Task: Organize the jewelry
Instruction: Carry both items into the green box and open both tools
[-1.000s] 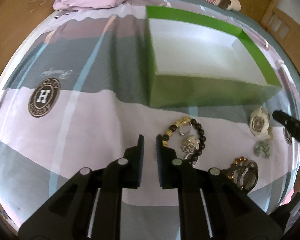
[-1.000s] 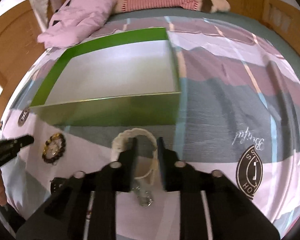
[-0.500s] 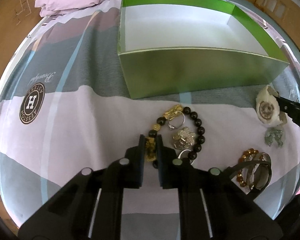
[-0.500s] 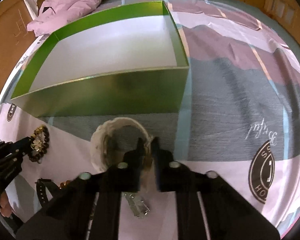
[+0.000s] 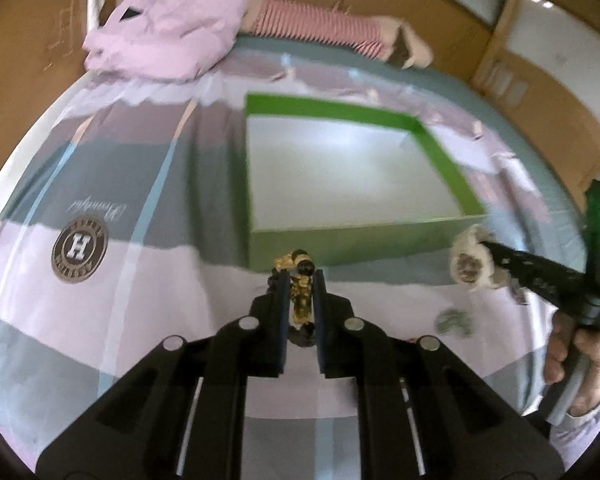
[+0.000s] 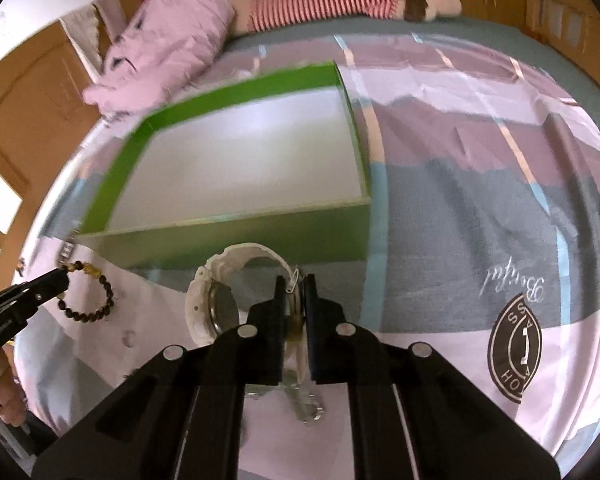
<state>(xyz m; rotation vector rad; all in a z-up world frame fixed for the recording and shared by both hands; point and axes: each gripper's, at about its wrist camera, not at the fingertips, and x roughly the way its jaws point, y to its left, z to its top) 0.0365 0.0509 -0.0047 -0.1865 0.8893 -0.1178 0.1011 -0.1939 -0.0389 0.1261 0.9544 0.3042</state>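
My left gripper (image 5: 301,280) is shut on a black-and-gold bead bracelet (image 5: 301,300) and holds it above the bedspread, in front of the green box (image 5: 340,242). From the right wrist view the bracelet (image 6: 88,296) hangs from the left gripper's tip. My right gripper (image 6: 291,288) is shut on the strap of a white watch (image 6: 216,304) and holds it up near the box's (image 6: 240,240) front wall. The watch also shows in the left wrist view (image 5: 470,264). The box is white inside and empty.
A small silver piece (image 5: 454,320) lies on the bedspread to the right; another silver piece (image 6: 306,404) lies under my right gripper. A pink quilt (image 5: 164,40) and a striped plush toy (image 5: 324,32) lie at the bed's far end. Wooden bed frame (image 5: 540,92) surrounds.
Both grippers have risen off the bedspread, the left carrying the bead bracelet, the right carrying the white watch. The other jewelry stayed on the bed.
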